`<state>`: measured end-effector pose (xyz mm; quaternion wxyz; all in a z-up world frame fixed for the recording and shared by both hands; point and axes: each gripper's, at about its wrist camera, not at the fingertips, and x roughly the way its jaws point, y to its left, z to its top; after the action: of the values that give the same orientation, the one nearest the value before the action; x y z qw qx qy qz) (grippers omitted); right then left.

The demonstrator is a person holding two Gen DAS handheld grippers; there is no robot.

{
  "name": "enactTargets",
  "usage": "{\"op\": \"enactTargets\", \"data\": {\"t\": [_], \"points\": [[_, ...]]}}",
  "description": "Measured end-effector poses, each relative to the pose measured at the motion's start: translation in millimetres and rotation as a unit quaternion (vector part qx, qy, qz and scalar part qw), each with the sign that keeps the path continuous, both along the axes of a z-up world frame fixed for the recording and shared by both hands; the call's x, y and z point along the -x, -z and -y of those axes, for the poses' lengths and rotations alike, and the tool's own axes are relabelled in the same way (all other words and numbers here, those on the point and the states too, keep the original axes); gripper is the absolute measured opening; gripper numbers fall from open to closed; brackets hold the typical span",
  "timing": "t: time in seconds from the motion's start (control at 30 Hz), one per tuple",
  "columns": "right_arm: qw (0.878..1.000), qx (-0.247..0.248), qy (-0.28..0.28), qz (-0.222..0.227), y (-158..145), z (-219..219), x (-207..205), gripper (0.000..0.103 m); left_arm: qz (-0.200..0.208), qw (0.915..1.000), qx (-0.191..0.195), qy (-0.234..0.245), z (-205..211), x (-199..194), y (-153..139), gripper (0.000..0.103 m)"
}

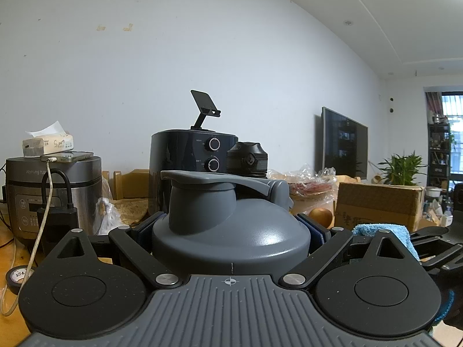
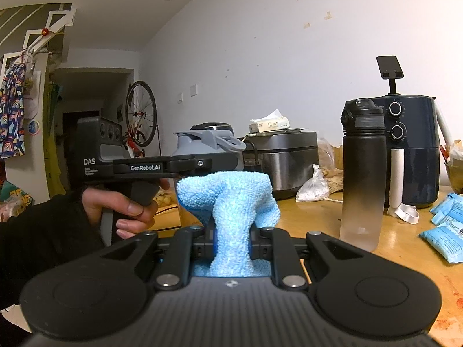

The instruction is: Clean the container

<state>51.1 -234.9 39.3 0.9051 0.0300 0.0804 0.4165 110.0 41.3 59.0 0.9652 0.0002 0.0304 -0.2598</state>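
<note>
Setting: a lived-in home, a combined living and dining room, with a wooden worktop [image 2: 318, 211] standing against a plain white wall. Behind the worktop stand kitchen appliances: a rice cooker [image 1: 52, 190] with a tissue pack [image 1: 47, 141] and a phone on its lid, and to its right a dark air fryer [image 1: 191, 162]; right of the air fryer a wall-mounted television [image 1: 343, 144], a potted plant [image 1: 402, 167] and a barred window [image 1: 451, 110]. Left of the rice cooker in the right wrist view, a bicycle wheel [image 2: 141, 112] leans near a doorway and patterned clothing [image 2: 13, 115] hangs on the wall.
</note>
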Motion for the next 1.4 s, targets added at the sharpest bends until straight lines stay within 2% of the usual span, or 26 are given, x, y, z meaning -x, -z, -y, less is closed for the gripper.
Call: {"op": "enactTargets", "data": {"t": [0.17, 0.23, 0.4, 0.8, 1.13, 1.4], "points": [[1.0, -0.001, 0.001, -0.002, 2.2, 0.4, -0.2, 0.013, 0.008, 0.9999, 0.005, -0.007, 0.3, 1.3, 2.5, 0.097], [1.0, 0.0, 0.002, -0.004, 3.4, 1.0, -0.5, 0.013, 0.006, 0.9999, 0.003, -0.012, 1.3, 1.6, 1.5, 0.103], [1.0, -0.002, 0.004, -0.007, 4.9, 3.1, -1.0, 0.013, 0.004, 0.9999, 0.002, -0.01, 2.4, 3.8, 0.2, 0.103], [1.0, -0.004, 0.007, -0.013, 8.3, 4.5, -4.4, 0.014, 0.005, 0.9986, -0.015, -0.051, 13.1, 11.7, -2.5, 0.103], [1.0, -0.004, 0.003, -0.017, 10.9, 2.0, -8.2, 0.014, 0.01, 0.9879, -0.022, -0.153, 36.7, 23.4, -2.3, 0.103], [1.0, -0.004, 0.0, -0.023, 14.9, -0.9, -6.9, 0.014, 0.002, 0.9757, -0.005, -0.219, 53.3, 27.1, -0.5, 0.103]]}}
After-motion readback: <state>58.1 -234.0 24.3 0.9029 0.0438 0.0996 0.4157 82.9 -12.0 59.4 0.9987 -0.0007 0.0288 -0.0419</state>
